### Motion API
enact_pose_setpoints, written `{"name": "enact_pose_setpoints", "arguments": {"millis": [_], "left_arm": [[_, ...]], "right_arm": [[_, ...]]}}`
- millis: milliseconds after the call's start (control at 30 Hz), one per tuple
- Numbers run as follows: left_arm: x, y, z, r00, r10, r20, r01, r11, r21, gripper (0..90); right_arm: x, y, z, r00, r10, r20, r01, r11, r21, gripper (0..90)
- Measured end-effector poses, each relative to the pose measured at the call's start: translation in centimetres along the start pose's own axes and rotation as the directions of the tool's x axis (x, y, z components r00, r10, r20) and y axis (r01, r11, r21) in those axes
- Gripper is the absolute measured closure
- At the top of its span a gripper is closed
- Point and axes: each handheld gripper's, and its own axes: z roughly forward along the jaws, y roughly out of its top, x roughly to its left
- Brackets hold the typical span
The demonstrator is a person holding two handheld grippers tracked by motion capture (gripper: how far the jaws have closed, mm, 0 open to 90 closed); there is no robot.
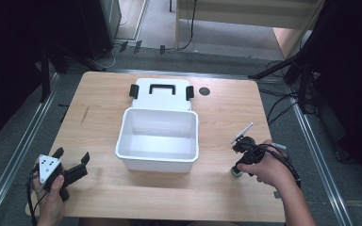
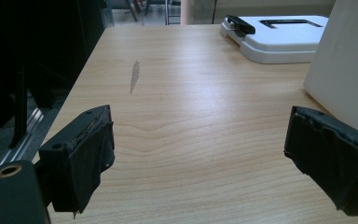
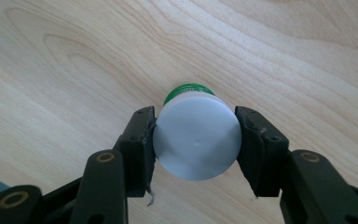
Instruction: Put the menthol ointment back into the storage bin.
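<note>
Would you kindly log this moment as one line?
right gripper: shut on white-capped bottle | left gripper: open, idle | bin: open

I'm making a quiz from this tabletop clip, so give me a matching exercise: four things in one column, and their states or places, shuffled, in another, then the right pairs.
Things:
1. left gripper
2. right gripper
3. white bin
4. lid

States or places:
A. lies flat on the table beyond the bin, handle up
B. jaws closed on a small white-capped bottle
C. stands open and empty at mid-table
D. jaws wide apart, holding nothing

Pairs: 1-D, 2-B, 3-C, 4-A
</note>
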Motion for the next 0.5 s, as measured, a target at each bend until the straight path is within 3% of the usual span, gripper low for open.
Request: {"name": "enact_pose_setpoints", "arguments": {"millis": [500], "left_arm": [[0.1,0.0,0.0,1.0000,-0.006,0.004,0.006,1.0000,0.004,8.9]], "right_arm": [[1.6,3.5,-5.1,0.9984,-0.048,-0.031,0.048,0.999,-0.011,51.7]]}}
